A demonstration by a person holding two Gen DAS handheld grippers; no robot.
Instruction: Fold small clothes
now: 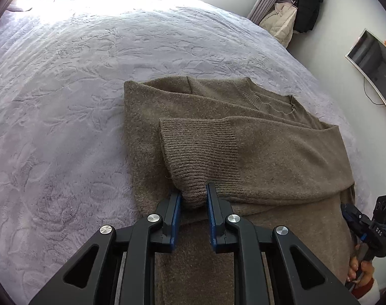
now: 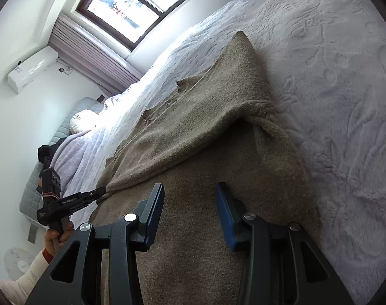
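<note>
One brown sweater lies spread on the bed, which is covered by a pale lilac embossed blanket. One sleeve is folded across the body, its ribbed cuff pointing toward the left hand-held gripper, whose blue-padded fingers are clamped on the cuff's lower corner. The right hand-held gripper hovers above the lower body of the sweater with its fingers apart, gripping nothing. A window and dark coat appear behind.
</note>
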